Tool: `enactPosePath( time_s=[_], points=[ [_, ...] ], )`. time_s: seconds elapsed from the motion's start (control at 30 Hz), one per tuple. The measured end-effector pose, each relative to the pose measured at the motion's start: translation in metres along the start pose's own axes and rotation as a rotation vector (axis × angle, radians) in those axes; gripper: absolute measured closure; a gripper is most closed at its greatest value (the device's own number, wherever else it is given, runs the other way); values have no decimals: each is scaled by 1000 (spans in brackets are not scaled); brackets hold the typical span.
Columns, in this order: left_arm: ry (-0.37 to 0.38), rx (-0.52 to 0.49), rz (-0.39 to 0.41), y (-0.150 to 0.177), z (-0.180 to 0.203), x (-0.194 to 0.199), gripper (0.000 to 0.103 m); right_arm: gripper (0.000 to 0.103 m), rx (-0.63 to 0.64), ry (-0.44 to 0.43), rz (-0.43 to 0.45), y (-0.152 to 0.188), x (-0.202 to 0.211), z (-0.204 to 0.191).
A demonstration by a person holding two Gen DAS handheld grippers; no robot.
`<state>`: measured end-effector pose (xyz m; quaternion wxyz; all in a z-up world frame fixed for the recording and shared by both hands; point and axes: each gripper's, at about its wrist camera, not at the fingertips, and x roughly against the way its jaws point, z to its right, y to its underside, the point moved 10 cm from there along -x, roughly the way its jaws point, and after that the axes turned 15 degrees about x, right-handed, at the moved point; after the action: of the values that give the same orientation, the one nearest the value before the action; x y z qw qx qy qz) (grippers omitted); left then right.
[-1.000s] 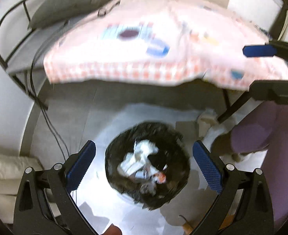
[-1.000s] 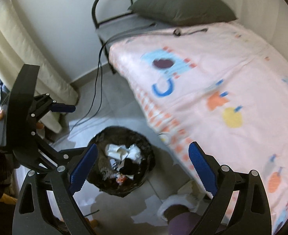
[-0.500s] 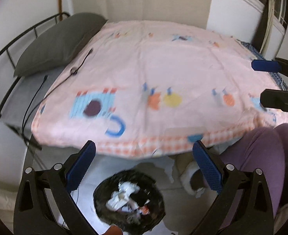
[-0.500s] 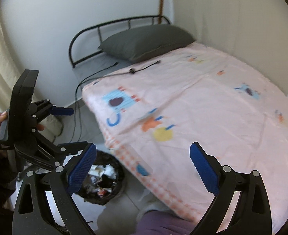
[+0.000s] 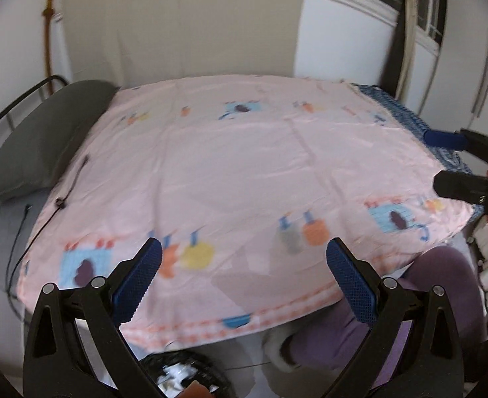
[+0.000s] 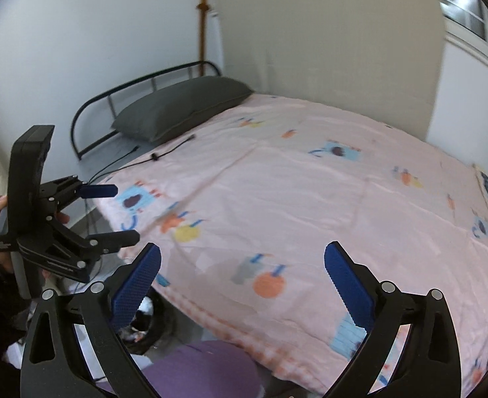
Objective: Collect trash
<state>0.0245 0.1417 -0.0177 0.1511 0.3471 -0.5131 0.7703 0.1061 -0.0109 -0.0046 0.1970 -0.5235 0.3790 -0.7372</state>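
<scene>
We held both tools over the pink bedspread (image 5: 244, 172) — the left gripper (image 5: 244, 278) spread wide with nothing between its pads, the right gripper (image 6: 242, 278) opening, jaws empty too. The trash bin (image 5: 184, 378), black-lined and holding crumpled scraps, sat on the floor just below the bed's near edge — under our left gripper

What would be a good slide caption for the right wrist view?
Both grippers empty above a pink bedspread, trash bin low by the bed.
</scene>
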Motion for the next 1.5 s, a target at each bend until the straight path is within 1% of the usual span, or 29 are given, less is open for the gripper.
enactPosePath(
  time_s=[0.1,0.3,0.43,0.53,0.6,0.7,0.77,0.87,0.93,1.0,1.1,1.2,1.37,1.5],
  points=[
    [58,-31,18,-7,25,-2,6,8,-21,40,14,13,10,21],
    [90,-78,110,-22,65,-2,6,8,-82,73,69,39,33,55],
    [139,-70,118,-24,84,-6,6,8,-89,128,88,58,45,74],
    [167,-66,137,-24,95,-11,6,8,-106,144,103,72,53,84],
    [178,-82,154,-23,105,-13,6,8,-119,157,115,82,57,89],
    [206,-111,147,-17,119,-17,6,8,-139,172,145,93,61,94],
    [207,-133,151,-10,125,-20,6,8,-146,186,161,100,61,96],
    [222,-159,143,3,133,-26,6,8,-134,207,164,113,59,97],
    [230,-154,140,9,134,-29,6,8,-120,221,163,119,57,97],
    [220,-146,139,14,132,-34,6,8,-114,226,162,127,54,97],
    [203,-150,135,21,132,-41,6,8,-132,212,178,129,54,99],
    [216,-156,142,20,133,-39,6,8,-117,199,191,129,55,95],
    [229,-176,135,22,138,-39,6,8,-96,193,182,129,51,92],
    [246,-163,129,22,142,-39,6,8,-101,197,191,129,53,92]
  ],
)
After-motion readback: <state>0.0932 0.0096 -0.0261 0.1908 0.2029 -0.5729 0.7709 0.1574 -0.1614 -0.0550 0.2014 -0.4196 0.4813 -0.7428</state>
